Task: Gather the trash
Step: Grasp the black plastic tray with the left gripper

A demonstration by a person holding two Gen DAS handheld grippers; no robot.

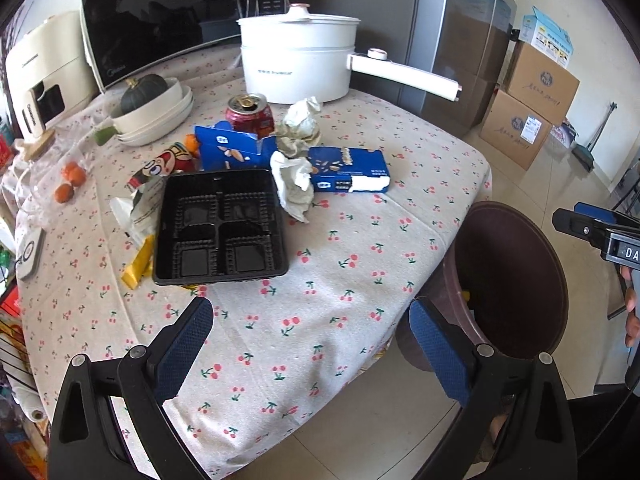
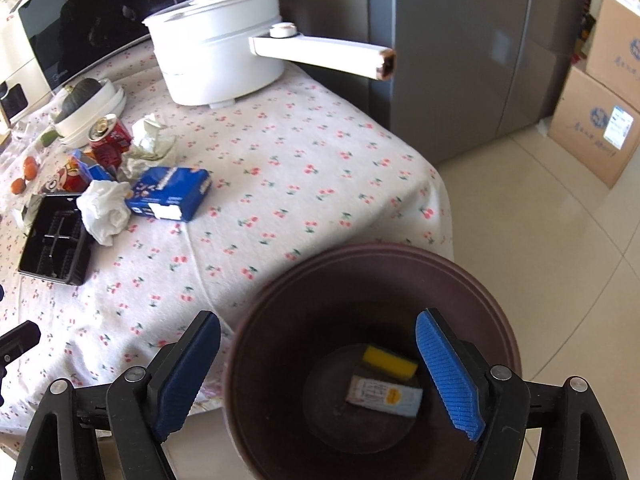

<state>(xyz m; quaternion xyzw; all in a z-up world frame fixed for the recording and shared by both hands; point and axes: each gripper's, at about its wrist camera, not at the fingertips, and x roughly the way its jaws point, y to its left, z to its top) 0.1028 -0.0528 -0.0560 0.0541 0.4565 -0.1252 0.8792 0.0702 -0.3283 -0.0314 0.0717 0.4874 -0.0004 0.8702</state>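
Observation:
My right gripper hangs open over the dark brown bin beside the table, nothing between its fingers. At the bin's bottom lie a yellow packet and a small pale carton. My left gripper stands open and empty above the table's near edge. Trash lies further in: a black plastic tray, a crumpled tissue, a blue box, an opened blue box, a red can, a cartoon wrapper and yellow wrappers. The bin shows at right.
A white electric pot with a long handle, a microwave, stacked bowls with a dark squash and small oranges stand on the cherry-print tablecloth. A grey fridge and cardboard boxes lie beyond.

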